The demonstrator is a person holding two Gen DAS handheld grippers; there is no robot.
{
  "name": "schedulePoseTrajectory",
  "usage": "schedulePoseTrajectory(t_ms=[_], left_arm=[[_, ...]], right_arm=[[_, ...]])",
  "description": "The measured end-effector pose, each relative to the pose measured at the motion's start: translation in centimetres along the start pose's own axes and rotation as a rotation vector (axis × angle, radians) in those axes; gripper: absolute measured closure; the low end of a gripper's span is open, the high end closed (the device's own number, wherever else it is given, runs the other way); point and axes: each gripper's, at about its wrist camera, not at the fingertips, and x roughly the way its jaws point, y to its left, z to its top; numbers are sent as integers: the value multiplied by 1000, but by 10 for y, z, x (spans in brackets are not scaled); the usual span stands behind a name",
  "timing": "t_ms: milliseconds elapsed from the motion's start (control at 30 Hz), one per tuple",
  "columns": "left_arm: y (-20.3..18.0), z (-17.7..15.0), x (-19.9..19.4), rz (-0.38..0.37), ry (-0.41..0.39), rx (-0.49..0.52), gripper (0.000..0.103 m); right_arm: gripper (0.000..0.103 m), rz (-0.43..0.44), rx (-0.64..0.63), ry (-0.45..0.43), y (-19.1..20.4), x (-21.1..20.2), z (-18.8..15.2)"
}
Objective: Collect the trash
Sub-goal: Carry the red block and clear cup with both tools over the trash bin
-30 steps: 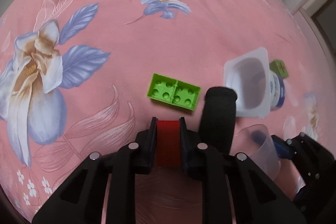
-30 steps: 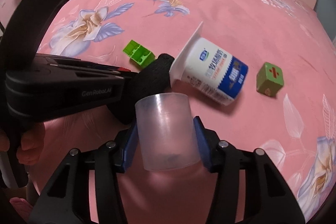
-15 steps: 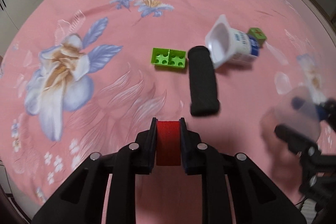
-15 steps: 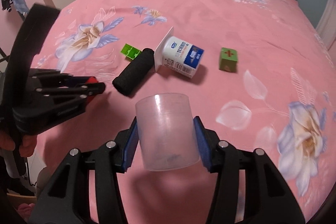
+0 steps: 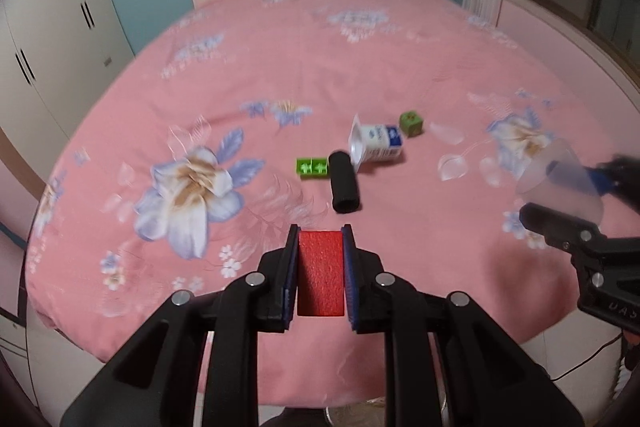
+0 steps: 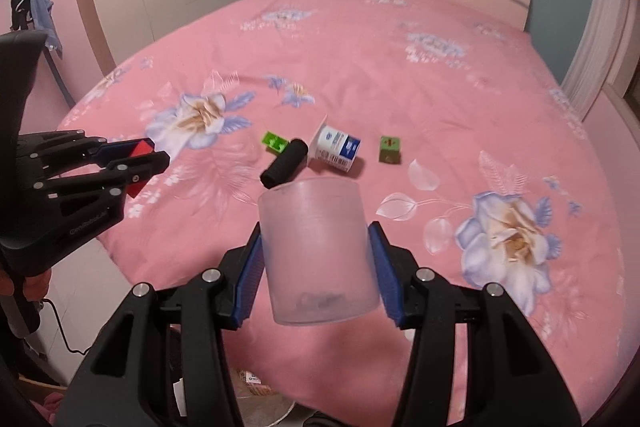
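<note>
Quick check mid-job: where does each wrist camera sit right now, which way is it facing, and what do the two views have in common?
Left wrist: behind the left gripper, shut on a red block, facing up the bed to the headboard; the right gripper shows at right.
Right wrist: behind the right gripper, shut on a clear cup, facing likewise; the left gripper and a hand show at left.
Shared: black roll, yogurt cup, green brick, green cube.
</note>
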Motion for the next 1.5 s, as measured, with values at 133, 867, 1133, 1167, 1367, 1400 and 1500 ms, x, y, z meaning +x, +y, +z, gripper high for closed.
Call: schedulePoseTrajectory(t_ms=[133,867,1133,1167,1367,1400,1500], left_arm=[[-4,-6,-34,-5,-50,21,81],[-29,-58,-148,-16,-201,110,81],[-34,-82,-140,-17,-168,133,81],[-34,-85,-137,-19,-160,137,81],[-38,-103,-114,-29,-99,143,81],[-39,-107,-109,-31,-85,143,81],[-40,-118,-94,-36,-46,145,81]], right_arm=[[51,-11,-9,-42,8,-35,-7],[51,-20,-62,-161,56,-149,-59],[51,1,-74,-124,68,-138,-79],[51,6,-74,-117,69,-136,-81],[51,29,-76,-51,77,-109,-101],[51,31,-74,-38,78,-103,-104],[51,40,-72,-4,81,-88,-114]])
